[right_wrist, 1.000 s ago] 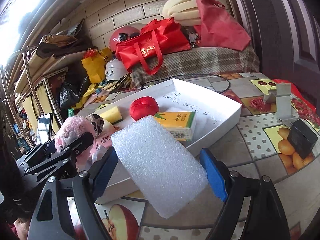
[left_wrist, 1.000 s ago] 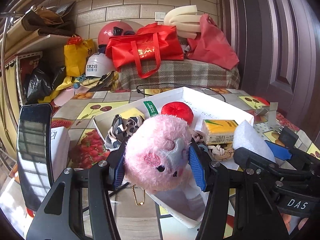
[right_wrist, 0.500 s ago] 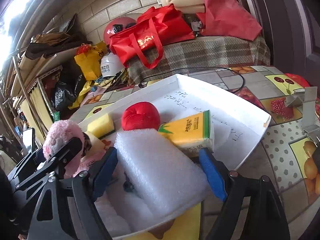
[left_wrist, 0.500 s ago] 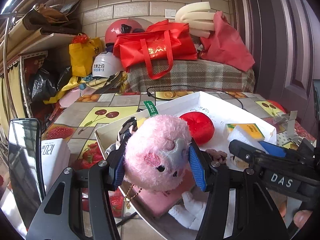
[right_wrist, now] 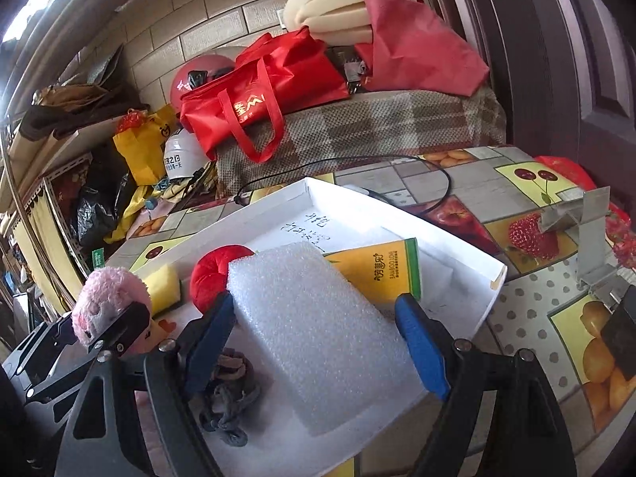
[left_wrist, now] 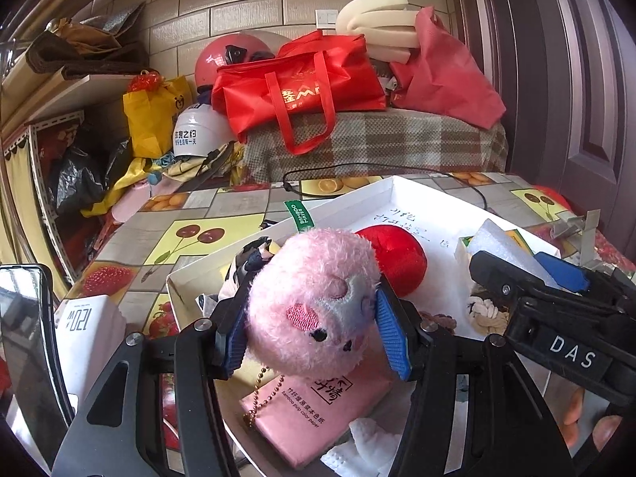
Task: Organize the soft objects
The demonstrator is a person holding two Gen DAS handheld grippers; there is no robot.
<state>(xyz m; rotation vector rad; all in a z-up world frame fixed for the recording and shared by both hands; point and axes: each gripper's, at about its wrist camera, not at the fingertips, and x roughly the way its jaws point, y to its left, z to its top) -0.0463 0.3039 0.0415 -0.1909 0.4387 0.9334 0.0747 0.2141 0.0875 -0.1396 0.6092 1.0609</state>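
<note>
Left gripper [left_wrist: 314, 334] clamping pink plush [left_wrist: 314, 302], right gripper [right_wrist: 314, 342] clasping white foam block [right_wrist: 318, 330]; both over white tray [right_wrist: 491, 274], unreleased.

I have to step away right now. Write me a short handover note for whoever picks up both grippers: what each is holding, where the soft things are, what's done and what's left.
Left gripper: shut on the pink plush toy, held over the near left part of the white tray.
Right gripper: shut on the white foam block, held over the tray's near end.
Already in the tray: red plush ball, yellow sponge, yellow tissue pack, pink tissue pack, knotted rope toy, patterned cloth.
Done: both items carried over the tray.
Left: lower and release the plush and the foam into free spots.
</note>
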